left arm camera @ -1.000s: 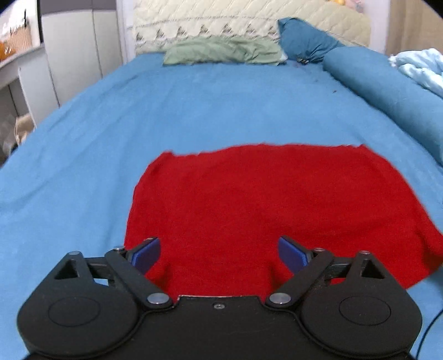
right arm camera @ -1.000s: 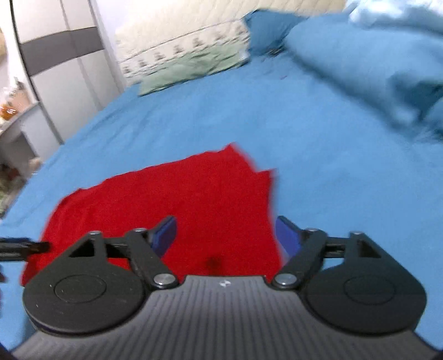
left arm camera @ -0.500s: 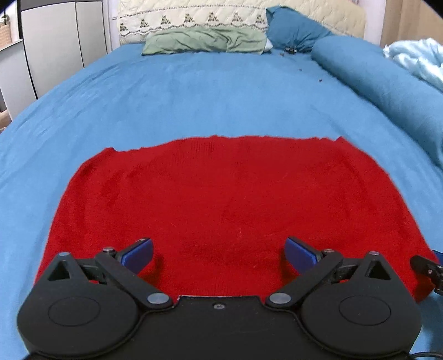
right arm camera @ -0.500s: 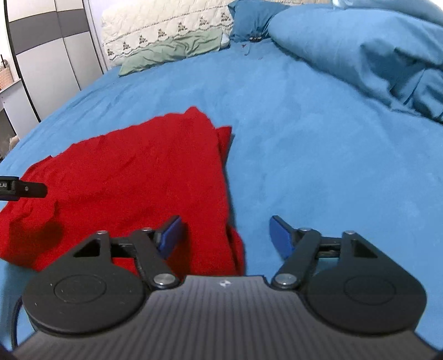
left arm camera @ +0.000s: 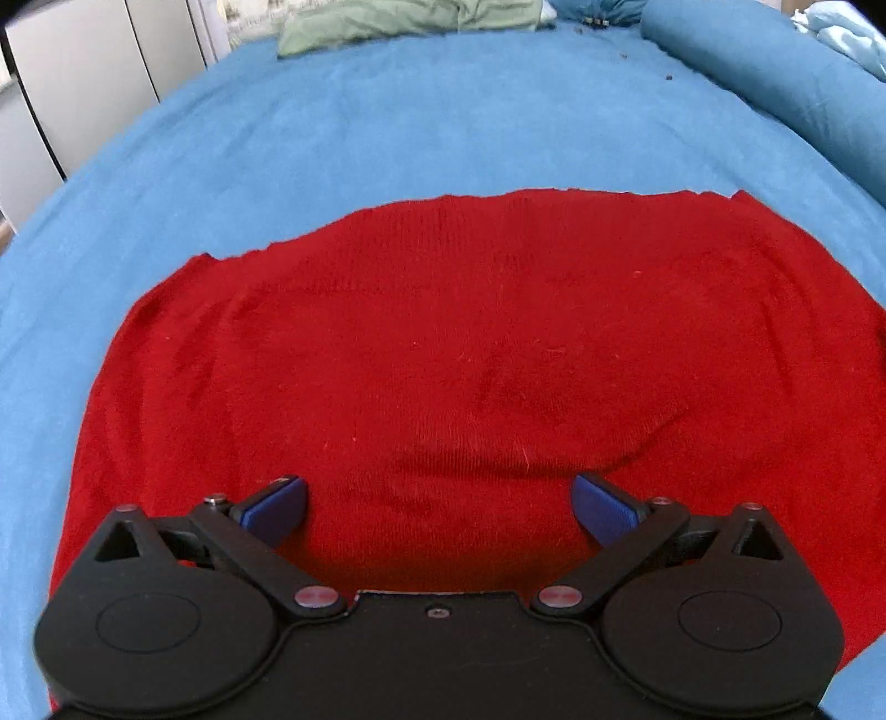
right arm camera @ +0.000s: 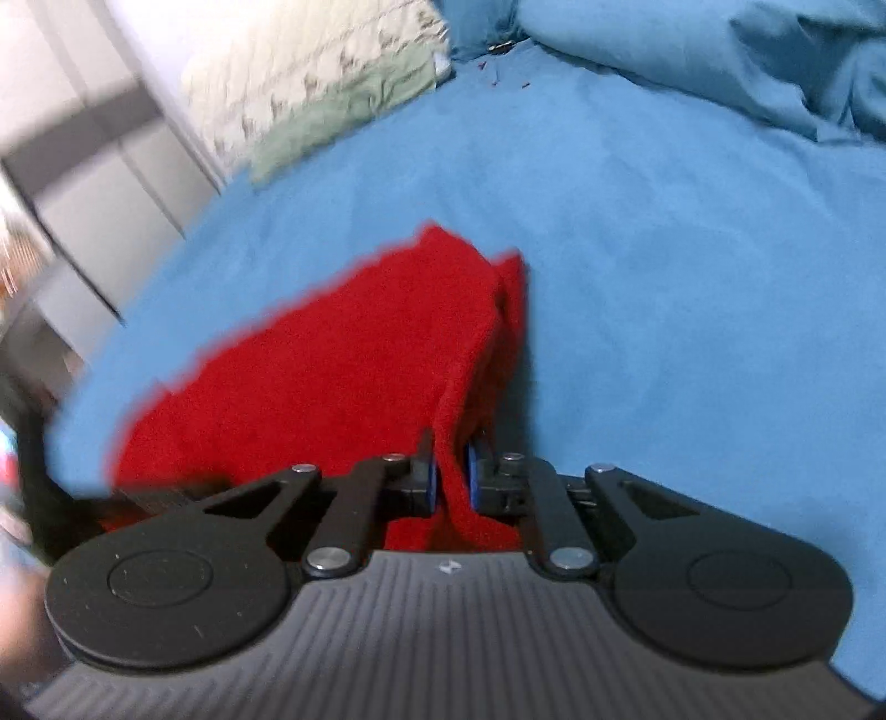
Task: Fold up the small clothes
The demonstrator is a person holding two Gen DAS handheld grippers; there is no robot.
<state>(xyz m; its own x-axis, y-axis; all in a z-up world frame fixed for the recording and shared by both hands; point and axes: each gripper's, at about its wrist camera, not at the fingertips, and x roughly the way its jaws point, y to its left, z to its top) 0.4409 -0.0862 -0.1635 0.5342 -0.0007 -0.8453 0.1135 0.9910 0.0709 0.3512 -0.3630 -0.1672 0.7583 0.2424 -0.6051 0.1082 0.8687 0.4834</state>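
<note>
A red knit garment (left arm camera: 470, 343) lies spread flat on the blue bed sheet (left arm camera: 387, 127). My left gripper (left arm camera: 437, 507) is open, low over the garment's near edge, with both blue pads above the red cloth. In the right wrist view my right gripper (right arm camera: 453, 482) is shut on the garment's right edge (right arm camera: 451, 443), and the pinched cloth rises as a ridge from the rest of the garment (right arm camera: 332, 376). That view is blurred by motion.
A green pillow (left arm camera: 404, 19) and a blue pillow lie at the head of the bed. A rolled blue duvet (left arm camera: 775, 77) runs along the right side, also seen in the right wrist view (right arm camera: 720, 61). White wardrobe doors (left arm camera: 83, 83) stand to the left.
My right gripper has closed on the garment's right edge and lifted it. My left gripper has dropped lower and closer over the garment, still open.
</note>
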